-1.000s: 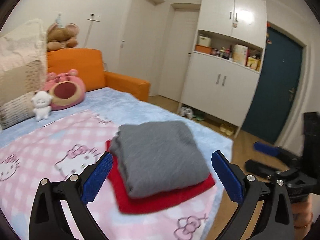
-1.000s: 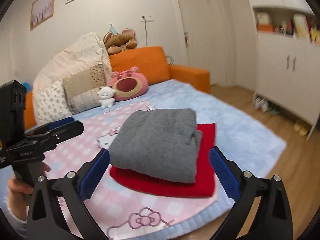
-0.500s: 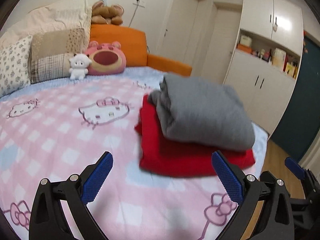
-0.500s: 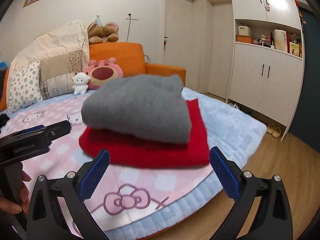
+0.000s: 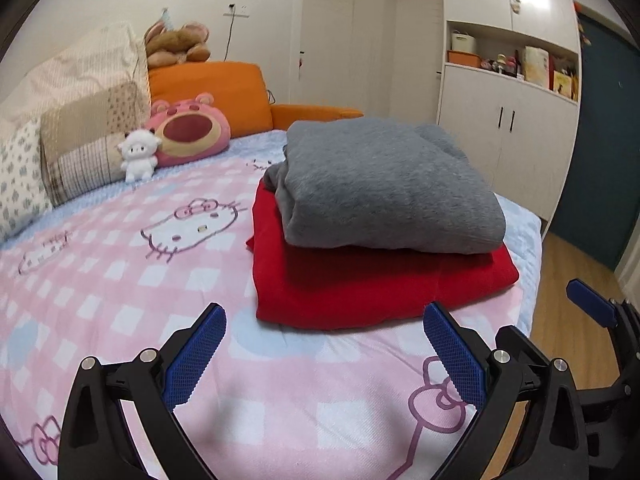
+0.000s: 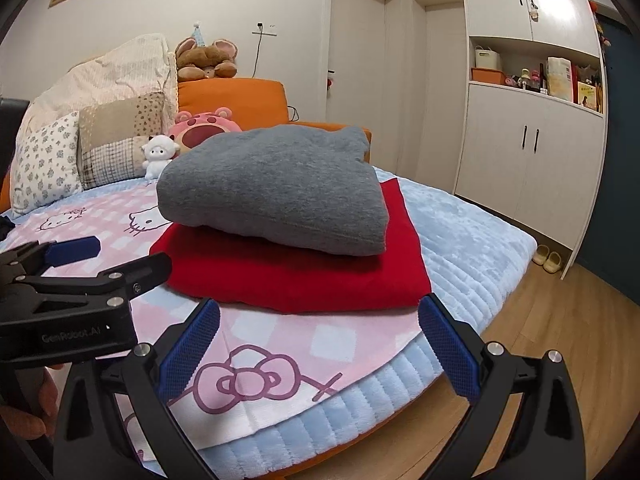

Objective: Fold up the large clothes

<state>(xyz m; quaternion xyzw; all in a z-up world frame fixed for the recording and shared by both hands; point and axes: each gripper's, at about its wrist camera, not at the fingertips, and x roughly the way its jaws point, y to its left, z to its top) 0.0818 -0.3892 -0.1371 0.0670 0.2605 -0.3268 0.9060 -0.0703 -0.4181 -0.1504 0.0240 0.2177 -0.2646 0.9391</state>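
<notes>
Pillows (image 5: 60, 148) and plush toys (image 5: 188, 132) line the far left of the bed, on the pink checked blanket (image 5: 120, 272). Left gripper (image 5: 324, 356) hovers low over the blanket, jaws spread wide, holding nothing. Folded grey garment (image 5: 384, 188) rests on the folded red garment (image 5: 360, 284) near the bed's right edge; right gripper (image 6: 316, 344) is likewise spread and empty, just short of the stack.

Left gripper (image 5: 325, 354): black angular frame, silver screw heads at the joints.
Fingers (image 5: 195, 356): faced with blue cross-hatched pads.
Right gripper (image 6: 319, 346): the same black frame, silver screws and blue textured pads.
Marking: pale "GenRobot.AI" lettering is seen on the left gripper's black body.
Hand (image 6: 24, 408): bare skin, partly hidden.
</notes>
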